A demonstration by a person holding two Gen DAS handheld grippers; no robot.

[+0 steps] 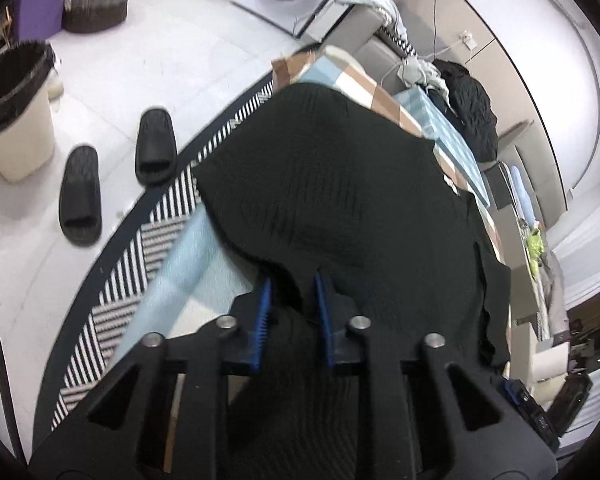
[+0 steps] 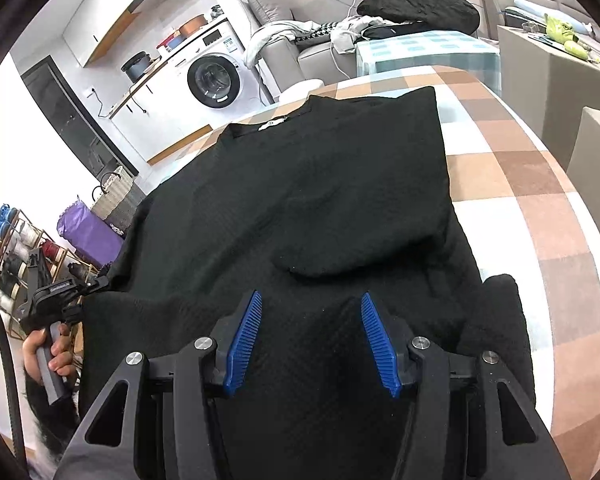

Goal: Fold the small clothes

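Observation:
A black knit top (image 2: 320,200) lies on a checked tablecloth (image 2: 540,200), collar at the far side, one sleeve folded across its body. My right gripper (image 2: 310,300) hovers open over the near hem, its blue pads apart with nothing between them. My left gripper (image 1: 292,280) is shut on the left edge of the same black top (image 1: 340,184), with fabric bunched between its blue pads and lifted off the cloth. It also shows in the right wrist view (image 2: 96,282), at the garment's left edge, held by a hand.
A striped rug (image 1: 152,236), two black slippers (image 1: 80,196) and a lined bin (image 1: 16,108) are on the floor left of the table. A washing machine (image 2: 212,80), a sofa with a black garment pile (image 2: 420,8) and cardboard boxes (image 2: 548,64) stand beyond.

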